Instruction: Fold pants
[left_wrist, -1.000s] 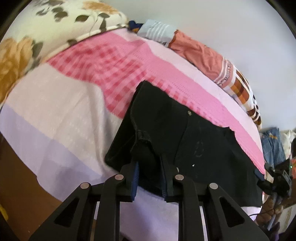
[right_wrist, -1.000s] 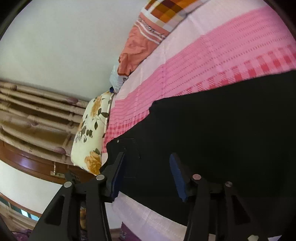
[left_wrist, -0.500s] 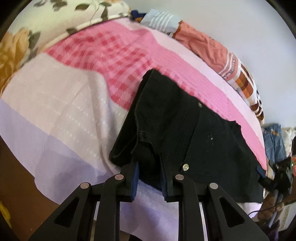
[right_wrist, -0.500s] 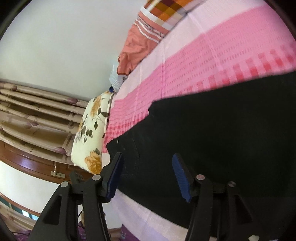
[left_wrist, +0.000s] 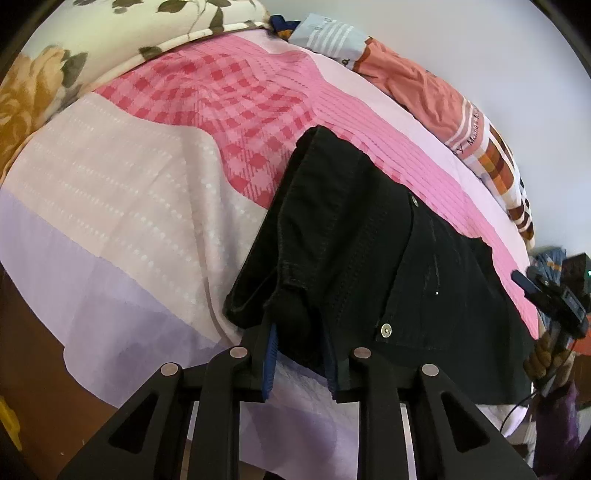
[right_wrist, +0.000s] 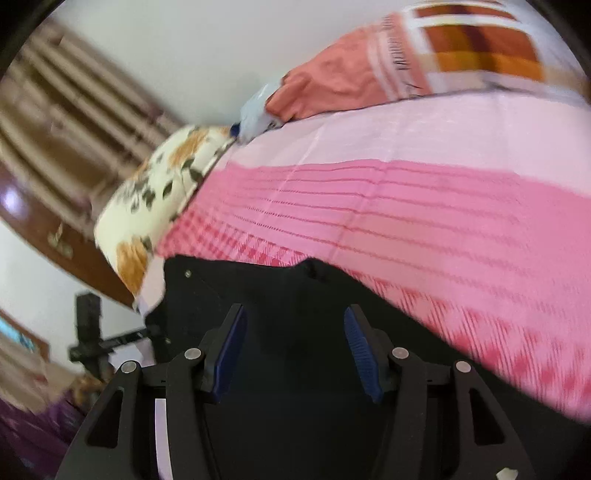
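Two grippers: left gripper (left_wrist: 301, 354) is clamped on a bunch of the pants (left_wrist: 369, 258); right gripper (right_wrist: 293, 350) is spread, nothing pinched.
One pants: black, laid on the bed sheet (left_wrist: 129, 206), middle and lower right of the frame.
Slip risk: cloth could be pulled out of the small pinch.
One flowered pillow (left_wrist: 74, 48): upper left.
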